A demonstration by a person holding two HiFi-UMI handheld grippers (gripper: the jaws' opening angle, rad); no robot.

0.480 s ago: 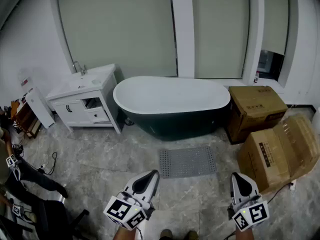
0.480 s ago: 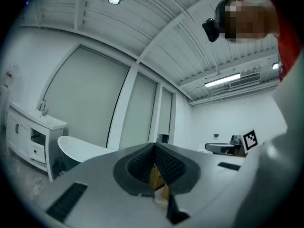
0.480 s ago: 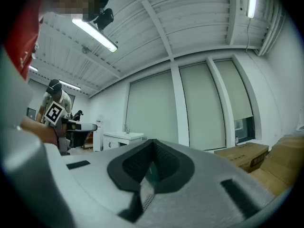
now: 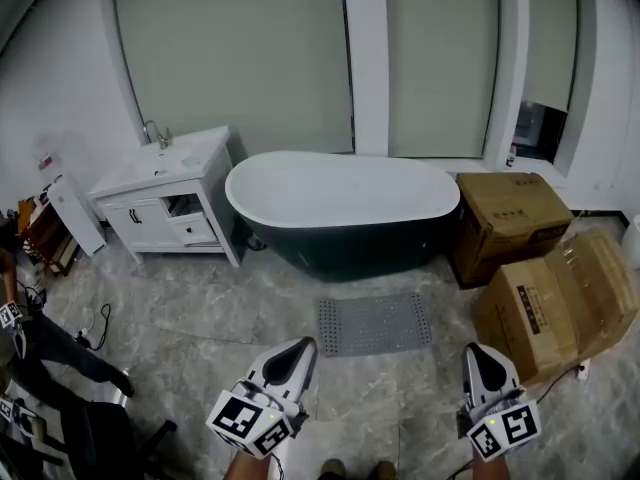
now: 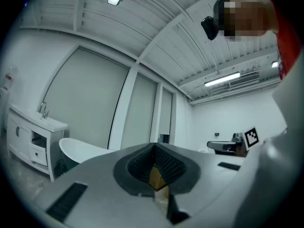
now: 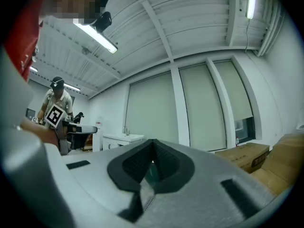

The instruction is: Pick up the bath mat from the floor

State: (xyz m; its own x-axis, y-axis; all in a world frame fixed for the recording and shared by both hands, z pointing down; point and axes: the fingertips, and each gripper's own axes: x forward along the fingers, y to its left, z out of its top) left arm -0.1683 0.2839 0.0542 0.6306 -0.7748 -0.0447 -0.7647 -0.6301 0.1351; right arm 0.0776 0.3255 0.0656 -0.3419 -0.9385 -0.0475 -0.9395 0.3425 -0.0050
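Both grippers are held level with jaws fully closed and nothing between them. The bath mat (image 4: 374,324) lies flat on the floor, ahead of and below the left gripper (image 4: 300,353) and right gripper (image 4: 480,360), between the two.

Handling, as judged: light, thin and limp, likely to sag and possibly to cling to the tiles. Open the jaws, then pinch the near edge, one gripper at each corner, and peel upward.

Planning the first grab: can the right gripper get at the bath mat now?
Likely yes: the bath mat lies flat on bare floor ahead of the right gripper, with nothing between. Its fingers are shut and must open first.
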